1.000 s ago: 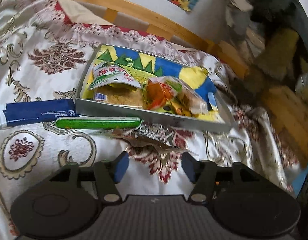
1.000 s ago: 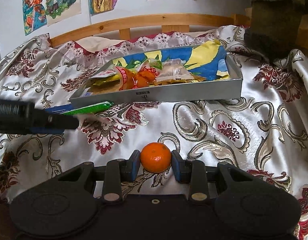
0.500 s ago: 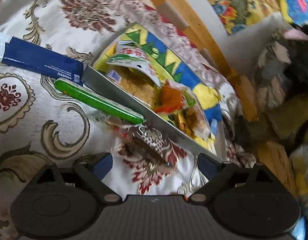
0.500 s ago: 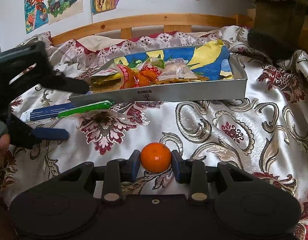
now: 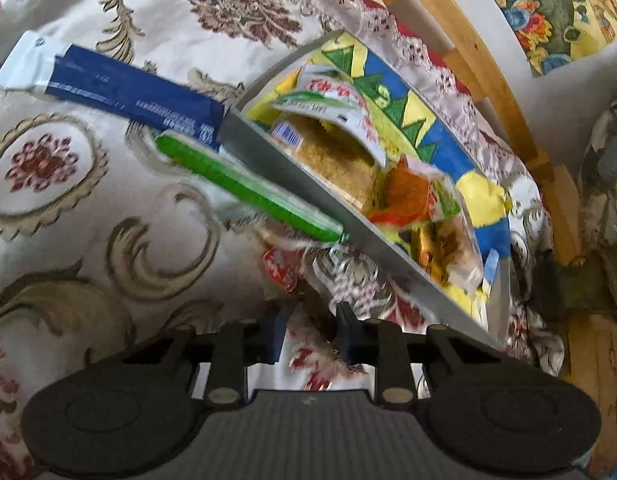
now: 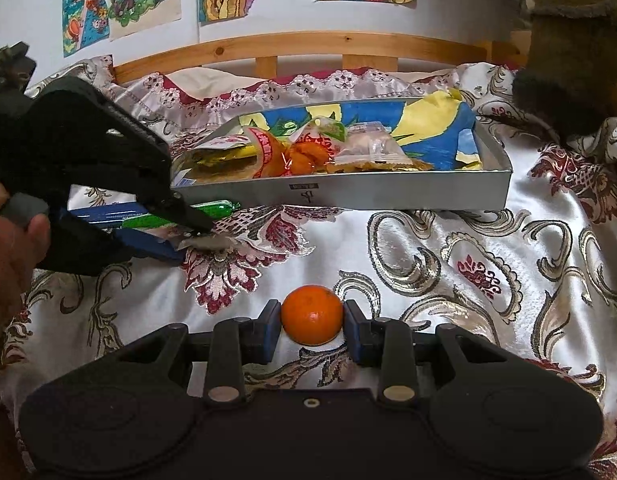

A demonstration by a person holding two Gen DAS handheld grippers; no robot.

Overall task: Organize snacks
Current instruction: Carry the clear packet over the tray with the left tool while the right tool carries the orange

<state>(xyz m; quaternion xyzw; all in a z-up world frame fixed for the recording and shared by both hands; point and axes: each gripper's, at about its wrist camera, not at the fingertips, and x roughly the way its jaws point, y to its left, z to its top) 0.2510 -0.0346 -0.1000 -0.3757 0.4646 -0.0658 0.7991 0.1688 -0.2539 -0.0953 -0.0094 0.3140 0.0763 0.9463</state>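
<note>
The right gripper (image 6: 312, 322) is clamped on an orange (image 6: 311, 320) above the bedspread (image 6: 448, 264), short of the tray's (image 6: 348, 196) near wall. The left gripper (image 5: 308, 316) has just been closing, its jaws now narrow around a clear snack packet (image 5: 328, 272) lying just beside the tray's near wall, by the green stick (image 5: 248, 188) and blue pack (image 5: 132, 96); whether the pads press on it is unclear. The pinch should catch wrapper only, not cloth, and lift clear over the wall into the tray's bare end.
</note>
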